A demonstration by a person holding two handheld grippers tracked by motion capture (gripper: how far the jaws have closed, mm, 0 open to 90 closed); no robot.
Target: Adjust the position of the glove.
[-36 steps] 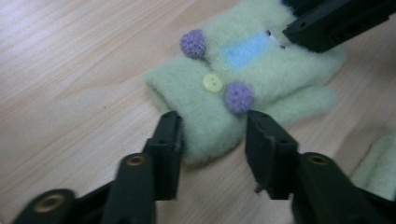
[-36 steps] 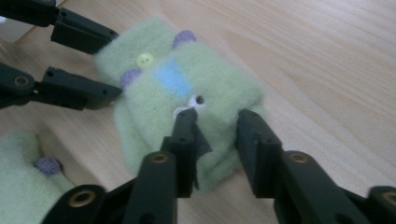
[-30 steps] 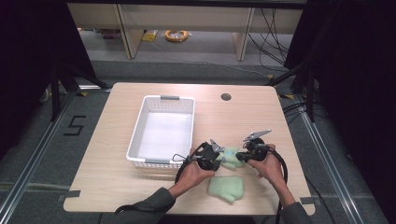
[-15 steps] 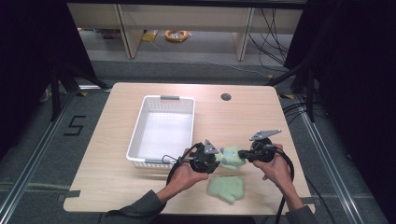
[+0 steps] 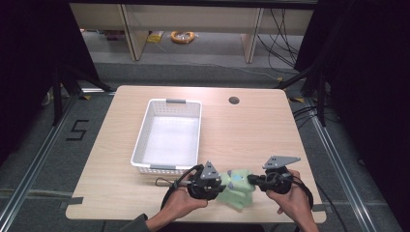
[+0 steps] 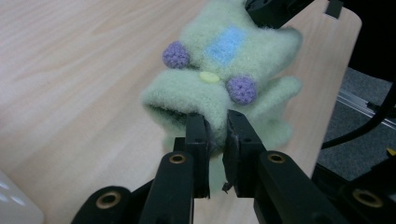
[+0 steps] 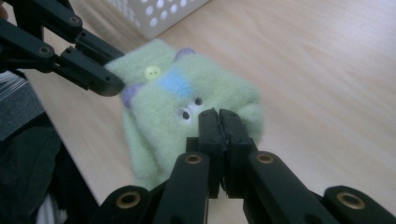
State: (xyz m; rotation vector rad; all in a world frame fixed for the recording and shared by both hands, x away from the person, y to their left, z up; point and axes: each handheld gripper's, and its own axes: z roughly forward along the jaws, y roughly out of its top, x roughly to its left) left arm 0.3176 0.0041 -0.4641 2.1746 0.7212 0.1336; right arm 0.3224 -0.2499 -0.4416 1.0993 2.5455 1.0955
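A fuzzy light green mitten (image 5: 237, 187) with purple pom-poms, a blue patch and a yellow button hangs stretched between both grippers above the table's front edge. My left gripper (image 5: 223, 186) is shut on its cuff edge, seen close in the left gripper view (image 6: 215, 127) with the mitten (image 6: 224, 65) beyond it. My right gripper (image 5: 251, 179) is shut on the opposite end, its jaws (image 7: 219, 116) pinching the mitten (image 7: 168, 100) near two small stitched eyes. The left gripper's fingers (image 7: 100, 77) reach in from the upper left. Green fabric sags below the grip.
A white perforated basket (image 5: 141, 140) stands on the wooden table (image 5: 251, 130) left of the middle, just beyond my left hand. A round cable hole (image 5: 234, 100) sits near the far edge. Dark floor and rails lie past the front and right edges.
Both hands have drawn back toward the table's front edge and risen a little, carrying the mitten between them. The grippers now stand slightly farther apart.
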